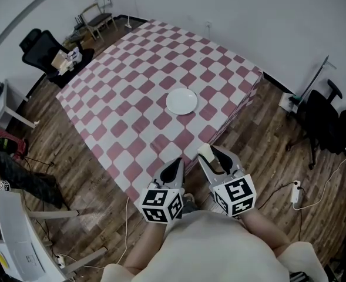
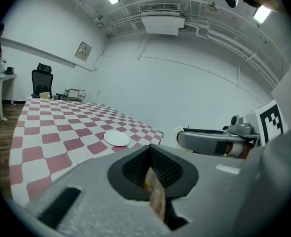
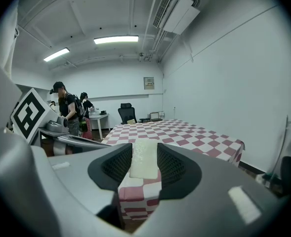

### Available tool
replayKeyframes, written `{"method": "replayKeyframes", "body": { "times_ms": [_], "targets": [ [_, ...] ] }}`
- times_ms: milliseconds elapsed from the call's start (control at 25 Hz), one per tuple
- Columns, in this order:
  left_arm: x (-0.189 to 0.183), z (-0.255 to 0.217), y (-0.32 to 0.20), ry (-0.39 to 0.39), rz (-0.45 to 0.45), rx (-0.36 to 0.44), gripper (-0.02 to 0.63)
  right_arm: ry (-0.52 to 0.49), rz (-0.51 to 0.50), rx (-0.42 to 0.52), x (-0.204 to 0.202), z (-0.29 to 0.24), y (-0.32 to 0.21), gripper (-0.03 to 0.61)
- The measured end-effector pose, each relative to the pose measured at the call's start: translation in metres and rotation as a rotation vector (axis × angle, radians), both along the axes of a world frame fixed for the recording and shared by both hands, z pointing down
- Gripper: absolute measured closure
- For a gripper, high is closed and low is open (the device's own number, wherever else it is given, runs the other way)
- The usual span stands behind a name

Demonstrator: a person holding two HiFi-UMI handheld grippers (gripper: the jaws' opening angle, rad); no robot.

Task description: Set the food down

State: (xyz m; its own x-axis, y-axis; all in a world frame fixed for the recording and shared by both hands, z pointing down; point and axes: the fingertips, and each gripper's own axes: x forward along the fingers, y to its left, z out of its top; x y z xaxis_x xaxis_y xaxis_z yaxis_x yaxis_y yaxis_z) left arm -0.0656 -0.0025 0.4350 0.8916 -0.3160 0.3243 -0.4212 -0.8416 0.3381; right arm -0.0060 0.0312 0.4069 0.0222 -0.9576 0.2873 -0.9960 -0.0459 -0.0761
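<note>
A white plate [image 1: 181, 101] lies on the red-and-white checked table [image 1: 131, 87], toward its near right side. My right gripper [image 1: 211, 155] hovers over the floor just off the table's near corner, shut on a pale, grainy slab of food [image 1: 206, 152]. In the right gripper view the food [image 3: 144, 158] stands upright between the pads of that gripper [image 3: 144, 166], with the table [image 3: 185, 132] ahead. My left gripper [image 1: 178, 164] is beside it, jaws together with nothing held. In the left gripper view, this gripper [image 2: 152, 176] points at the plate [image 2: 117, 138].
Black office chairs stand at the back left [image 1: 40, 49] and right [image 1: 324, 119]. A power strip [image 1: 296, 192] and cables lie on the wood floor. A white desk [image 1: 17, 239] is at the near left. Two people [image 3: 66, 107] stand beyond the table.
</note>
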Motion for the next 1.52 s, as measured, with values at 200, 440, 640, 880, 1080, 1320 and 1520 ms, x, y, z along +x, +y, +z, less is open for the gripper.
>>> {"method": "replayKeyframes", "body": {
  "times_ms": [200, 440, 640, 880, 1080, 1320, 1520],
  "targets": [
    [-0.003, 0.003, -0.021, -0.006, 0.004, 0.000, 0.607, -0.002, 0.006, 0.002, -0.001, 0.001, -0.022, 0.413],
    [-0.007, 0.004, -0.047, -0.008, 0.017, 0.004, 0.607, -0.005, 0.014, 0.005, -0.004, 0.002, -0.050, 0.413],
    [-0.008, 0.006, -0.066, -0.006, 0.014, -0.001, 0.607, -0.002, 0.024, 0.012, -0.002, 0.002, -0.069, 0.413],
    [-0.008, 0.009, -0.078, -0.008, 0.021, -0.008, 0.607, -0.011, 0.037, 0.012, 0.002, 0.003, -0.083, 0.413],
    [-0.008, 0.010, -0.082, -0.007, 0.020, -0.012, 0.607, -0.009, 0.042, 0.015, 0.003, 0.003, -0.090, 0.413],
    [-0.009, 0.012, -0.087, -0.011, 0.005, -0.015, 0.607, -0.007, 0.037, 0.019, 0.006, 0.001, -0.094, 0.414],
    [-0.005, 0.014, -0.088, -0.018, -0.002, -0.020, 0.607, -0.002, 0.026, 0.016, 0.012, 0.002, -0.098, 0.413]
  ]
}}
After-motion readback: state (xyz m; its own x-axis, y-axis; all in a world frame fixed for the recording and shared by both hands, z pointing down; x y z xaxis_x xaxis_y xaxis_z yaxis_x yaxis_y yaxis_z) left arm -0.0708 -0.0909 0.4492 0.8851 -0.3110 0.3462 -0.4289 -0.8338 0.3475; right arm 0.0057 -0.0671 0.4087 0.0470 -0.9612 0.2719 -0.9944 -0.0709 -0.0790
